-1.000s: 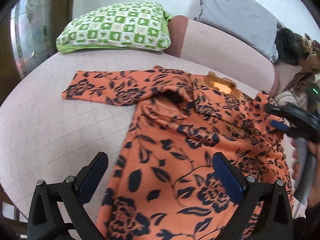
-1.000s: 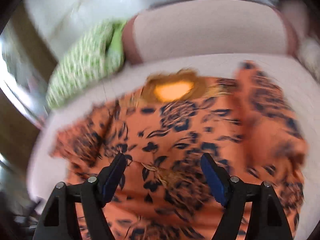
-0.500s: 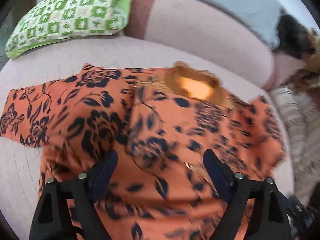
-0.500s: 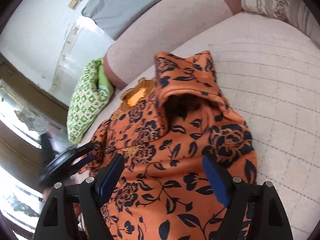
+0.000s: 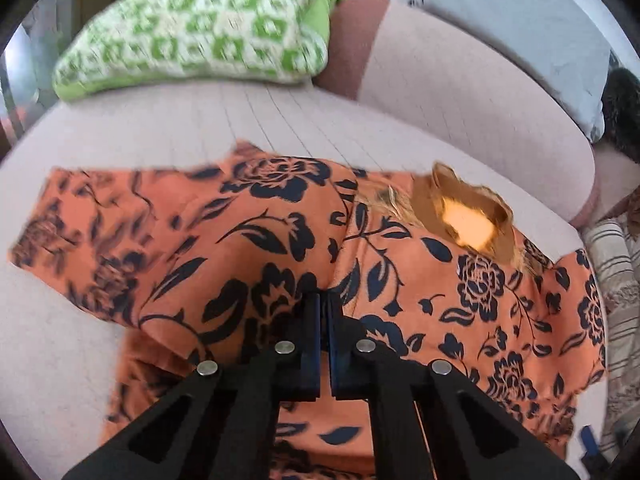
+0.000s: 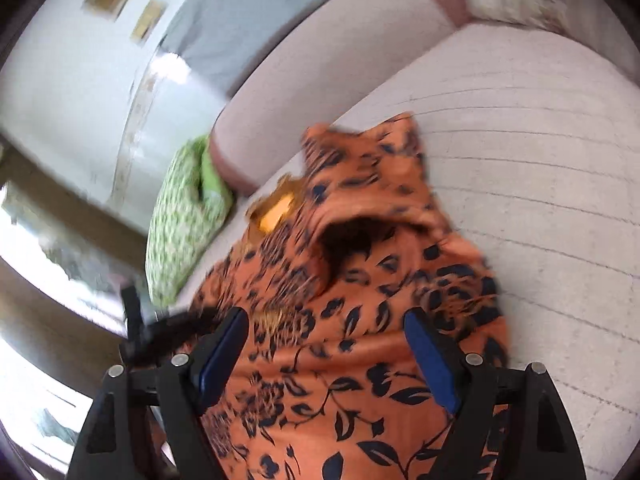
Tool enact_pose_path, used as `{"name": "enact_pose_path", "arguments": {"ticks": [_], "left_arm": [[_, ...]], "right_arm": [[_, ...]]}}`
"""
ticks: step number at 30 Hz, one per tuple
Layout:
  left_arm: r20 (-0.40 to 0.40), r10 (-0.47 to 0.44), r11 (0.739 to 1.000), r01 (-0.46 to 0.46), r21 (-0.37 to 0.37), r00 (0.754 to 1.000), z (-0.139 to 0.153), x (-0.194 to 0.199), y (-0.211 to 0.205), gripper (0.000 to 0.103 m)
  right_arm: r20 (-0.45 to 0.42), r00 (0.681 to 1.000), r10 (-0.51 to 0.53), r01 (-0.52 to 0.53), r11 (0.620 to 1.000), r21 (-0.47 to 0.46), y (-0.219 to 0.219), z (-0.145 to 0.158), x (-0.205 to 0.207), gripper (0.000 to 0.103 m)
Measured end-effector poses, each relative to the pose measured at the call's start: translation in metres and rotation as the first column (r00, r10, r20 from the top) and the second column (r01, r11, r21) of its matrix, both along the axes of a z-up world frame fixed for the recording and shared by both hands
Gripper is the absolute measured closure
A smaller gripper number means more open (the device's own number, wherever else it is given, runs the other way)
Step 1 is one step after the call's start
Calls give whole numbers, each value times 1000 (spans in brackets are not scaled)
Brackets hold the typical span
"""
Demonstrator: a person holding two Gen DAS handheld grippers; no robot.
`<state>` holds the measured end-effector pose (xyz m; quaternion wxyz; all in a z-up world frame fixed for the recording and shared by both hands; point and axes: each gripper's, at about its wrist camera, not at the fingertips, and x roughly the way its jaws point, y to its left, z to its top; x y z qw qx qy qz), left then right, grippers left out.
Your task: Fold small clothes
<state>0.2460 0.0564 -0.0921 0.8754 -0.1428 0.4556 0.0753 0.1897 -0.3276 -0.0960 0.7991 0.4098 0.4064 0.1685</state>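
Barely begun: the left gripper [image 5: 324, 300] pinches the orange top [image 5: 460, 300] at frame centre, while the right gripper [image 6: 326, 350] hovers spread over it, still unfolded.

You have one orange floral garment [image 5: 420, 280] spread on one pale pink sofa [image 5: 160, 128]. Count one green-and-white checked cushion [image 5: 200, 28], one grey pillow [image 5: 516, 36] and one striped cushion [image 5: 612, 256] along the sofa's back and side. You hold two grippers: one left gripper [image 5: 325, 304], one right gripper [image 6: 326, 344], each with two blue-padded fingers [image 6: 430, 356]. On the wall you have two small framed plaques [image 6: 150, 18], blurred.
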Motion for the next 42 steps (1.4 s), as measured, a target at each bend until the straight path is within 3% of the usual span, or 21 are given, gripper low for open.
{"name": "enact_pose_path", "arguments": {"ticks": [4,8,9,14,15,16,17,18,21,22,24,25,26,30,32,36,37,39,40,41,42], "left_arm": [[-26,-21,1000,22,19,999,-15,6,-2,100],[-23,-21,1000,21,10,1000,-15,10,-1,100],[-23,-22,1000,22,2,999,-15,10,1,100],[-17,-22,1000,23,18,1000,-16,7,-1,100],[-14,-19,999,20,26,1000,-15,6,-2,100],[-10,-18,999,18,35,1000,-15,6,-4,100],[-7,-18,999,18,46,1000,-15,5,-6,100],[-6,-18,998,18,61,1000,-16,6,-8,100],[-5,-12,997,12,78,1000,-19,5,-9,100],[-5,-18,996,18,84,1000,-18,5,-9,100],[-4,-24,995,24,98,1000,-17,4,-9,100],[-6,-26,995,26,99,1000,-18,5,-8,100],[-9,-28,995,29,99,1000,-19,5,-8,100],[-3,-35,992,35,122,999,-20,5,-12,100],[-3,-38,992,38,120,999,-20,5,-12,100],[-8,-14,989,15,146,1000,-21,8,-4,102],[-11,-9,990,10,141,1000,-23,10,0,102],[-12,-16,989,18,144,1000,-25,11,4,102],[-11,-27,988,29,150,1000,-25,11,4,102],[-12,-36,989,38,145,999,-24,11,3,102],[-13,-39,993,40,113,999,-20,11,3,102]], "right_arm": [[-90,992,-86,105,968,226,-28,-22,12,17],[-162,981,-107,154,937,313,-29,-38,41,17],[-209,972,-111,184,908,375,-27,-48,51,17],[-283,933,-223,337,819,464,-32,-60,65,21],[-288,915,-284,392,799,457,-40,-60,63,29],[-286,897,-337,434,792,429,-48,-58,59,52],[-285,877,-388,475,793,381,-56,-54,53,66],[-285,871,-399,483,802,352,-58,-51,49,67],[-269,891,-367,410,903,129,-52,-49,45,68],[-284,894,-347,383,921,77,-54,-55,42,66],[-275,912,-305,338,938,80,-61,-56,38,47],[-268,926,-266,298,951,86,-65,-52,36,31],[-253,939,-234,257,964,62,-68,-43,33,27],[-106,977,-186,178,980,-85,-72,1,43,27],[-72,988,-138,129,985,-118,-71,9,75,27],[-137,990,16,-36,989,-145,-51,-13,156,29],[-162,985,53,-85,977,-195,-40,-21,175,30],[-214,972,100,-156,952,-263,-25,-35,199,44],[-220,970,104,-162,951,-262,-23,-37,202,70],[-218,970,112,-170,948,-270,-18,-37,207,86],[-215,970,116,-174,947,-271,-15,-37,209,87]]}}
